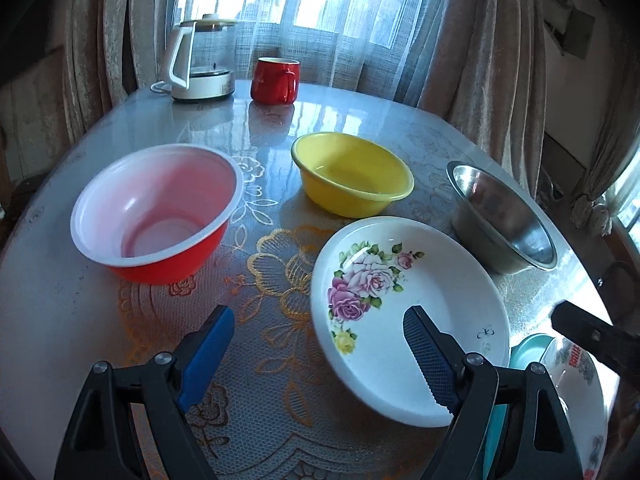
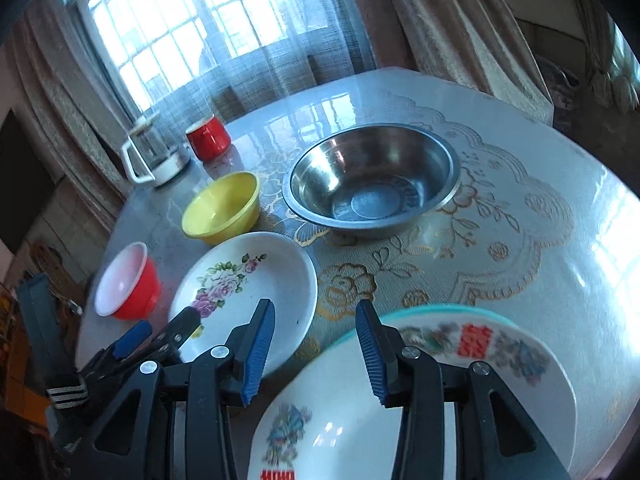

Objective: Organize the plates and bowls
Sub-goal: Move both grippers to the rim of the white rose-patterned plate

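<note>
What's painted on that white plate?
Pink and purple roses with green leaves on the white plate, clearest in the left wrist view.

Steel bowl point(image 2: 370, 184): bare metal, shiny inside w/ dull streaks. Yellow bowl point(image 1: 352, 174) and red bowl point(image 1: 156, 212): smooth plastic, red one white inside. Rose plate point(image 1: 404, 316): glossy glazed ceramic. Table point(image 2: 540, 200): clear glossy cover over lace-pattern cloth, mirrors the window. Red mug point(image 1: 275, 81): shiny enamel look. Curtains point(image 1: 480, 40): soft matt fabric. Gripper pads point(image 1: 430, 360): blue, ribbed, matt.
</note>
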Demonstrator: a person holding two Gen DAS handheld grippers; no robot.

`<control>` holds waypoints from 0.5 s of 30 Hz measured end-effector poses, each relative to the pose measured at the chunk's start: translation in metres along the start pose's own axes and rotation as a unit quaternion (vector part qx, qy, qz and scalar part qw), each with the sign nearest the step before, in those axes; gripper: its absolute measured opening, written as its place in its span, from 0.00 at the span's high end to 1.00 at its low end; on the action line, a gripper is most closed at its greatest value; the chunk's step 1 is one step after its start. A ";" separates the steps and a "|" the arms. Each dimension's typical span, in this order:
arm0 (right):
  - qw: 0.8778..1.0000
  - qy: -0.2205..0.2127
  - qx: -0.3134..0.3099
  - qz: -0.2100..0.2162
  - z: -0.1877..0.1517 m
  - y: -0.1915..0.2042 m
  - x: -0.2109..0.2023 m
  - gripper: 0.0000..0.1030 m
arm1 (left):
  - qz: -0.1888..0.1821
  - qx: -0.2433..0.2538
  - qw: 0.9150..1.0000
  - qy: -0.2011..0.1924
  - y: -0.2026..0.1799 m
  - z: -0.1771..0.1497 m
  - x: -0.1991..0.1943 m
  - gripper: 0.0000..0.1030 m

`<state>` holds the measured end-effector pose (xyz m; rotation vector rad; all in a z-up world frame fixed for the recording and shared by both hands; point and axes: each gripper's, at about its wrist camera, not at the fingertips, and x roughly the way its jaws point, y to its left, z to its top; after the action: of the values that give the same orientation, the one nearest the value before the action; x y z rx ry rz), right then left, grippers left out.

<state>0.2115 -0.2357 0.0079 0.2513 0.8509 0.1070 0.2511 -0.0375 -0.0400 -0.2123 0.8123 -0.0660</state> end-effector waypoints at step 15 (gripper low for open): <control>0.998 0.065 -0.004 -0.009 0.016 0.012 0.054 0.58 | -0.006 0.019 1.000 0.021 0.003 -0.002 0.009 0.14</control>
<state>0.2591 -0.2167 -0.0185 0.2316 0.9811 0.1102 0.2560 -0.0362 -0.0483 -0.1810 0.8507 -0.0968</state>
